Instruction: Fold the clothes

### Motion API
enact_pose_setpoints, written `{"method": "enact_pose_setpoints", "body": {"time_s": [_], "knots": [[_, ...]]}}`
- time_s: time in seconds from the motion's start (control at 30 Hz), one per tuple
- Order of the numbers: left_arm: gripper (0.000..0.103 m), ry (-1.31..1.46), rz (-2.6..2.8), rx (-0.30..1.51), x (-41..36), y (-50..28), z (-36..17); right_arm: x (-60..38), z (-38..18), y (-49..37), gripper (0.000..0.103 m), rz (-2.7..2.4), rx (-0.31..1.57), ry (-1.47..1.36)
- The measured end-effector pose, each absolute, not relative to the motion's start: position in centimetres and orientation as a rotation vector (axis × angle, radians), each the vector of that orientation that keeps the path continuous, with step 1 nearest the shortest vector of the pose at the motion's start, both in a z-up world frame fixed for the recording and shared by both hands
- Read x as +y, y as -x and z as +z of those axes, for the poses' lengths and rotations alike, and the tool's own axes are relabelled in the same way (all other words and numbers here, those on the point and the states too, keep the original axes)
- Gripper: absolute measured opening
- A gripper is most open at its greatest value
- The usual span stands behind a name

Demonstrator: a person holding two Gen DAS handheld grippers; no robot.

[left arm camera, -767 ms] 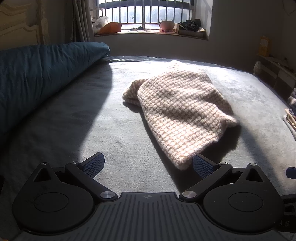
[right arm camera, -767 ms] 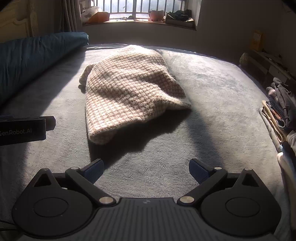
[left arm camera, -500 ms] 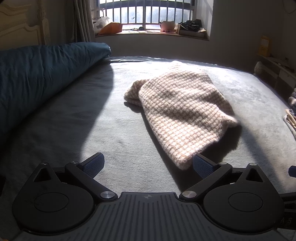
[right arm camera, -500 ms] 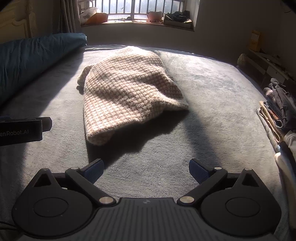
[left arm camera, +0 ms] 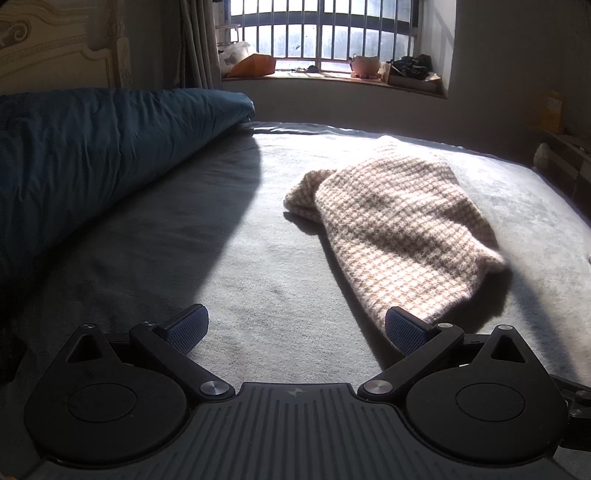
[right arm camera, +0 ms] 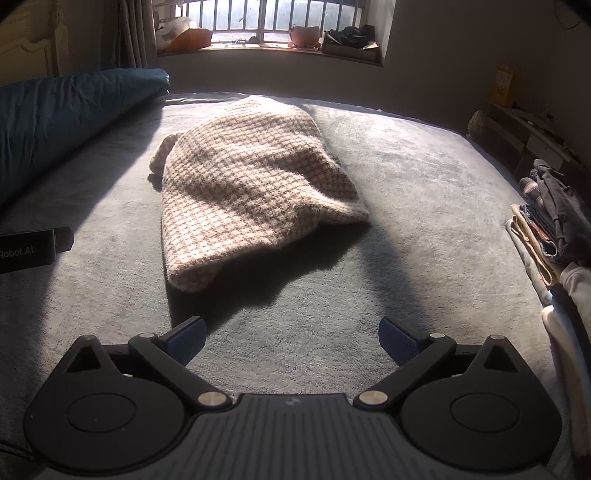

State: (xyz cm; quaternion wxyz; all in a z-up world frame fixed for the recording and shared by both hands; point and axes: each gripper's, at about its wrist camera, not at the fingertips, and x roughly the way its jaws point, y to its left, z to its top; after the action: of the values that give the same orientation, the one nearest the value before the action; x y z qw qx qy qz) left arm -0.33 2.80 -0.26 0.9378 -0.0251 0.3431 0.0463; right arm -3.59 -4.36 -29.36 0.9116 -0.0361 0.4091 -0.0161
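Right now, garment: a knitted sweater [left arm camera: 399, 229] in a cream-and-brown houndstooth check, lying bunched and half doubled over, not flat.
Where it lies: on my grey bed [left arm camera: 236, 266], about mid-mattress, partly in sunlight and throwing a dark shadow toward me.
Sweater shape: one rounded end [right arm camera: 192, 273] points toward me, a smaller lump of the same knit [left arm camera: 301, 195] sticks out on its left side, and a corner [right arm camera: 354, 210] spreads to the right.
Left hand-held gripper [left arm camera: 295, 328]: jaws spread wide, nothing between them; I hold it over the bed, with the sweater's near end just beyond the right finger's blue pad [left arm camera: 404, 330]. Whether pad and knit touch I cannot tell.
Right hand-held gripper [right arm camera: 291, 338]: jaws spread wide as well, holding nothing, over bare mattress in the sweater's shadow, clear of the knit.
Beside me: a dark blue duvet [left arm camera: 92, 155] rolled along the left of the bed.
Right edge: a stack of folded clothes [right arm camera: 554, 236].
Far end: a barred window [left arm camera: 325, 33] with a cluttered sill.
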Motion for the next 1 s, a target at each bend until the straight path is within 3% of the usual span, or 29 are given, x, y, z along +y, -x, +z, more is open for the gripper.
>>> {"method": "enact_pose_setpoints", "body": {"time_s": [1.0], "knots": [[0.103, 0.033, 0.093, 0.710, 2.48, 0.42, -0.80, -3.90, -29.79, 3.63, 0.102, -0.049, 0.859, 0.067]]}}
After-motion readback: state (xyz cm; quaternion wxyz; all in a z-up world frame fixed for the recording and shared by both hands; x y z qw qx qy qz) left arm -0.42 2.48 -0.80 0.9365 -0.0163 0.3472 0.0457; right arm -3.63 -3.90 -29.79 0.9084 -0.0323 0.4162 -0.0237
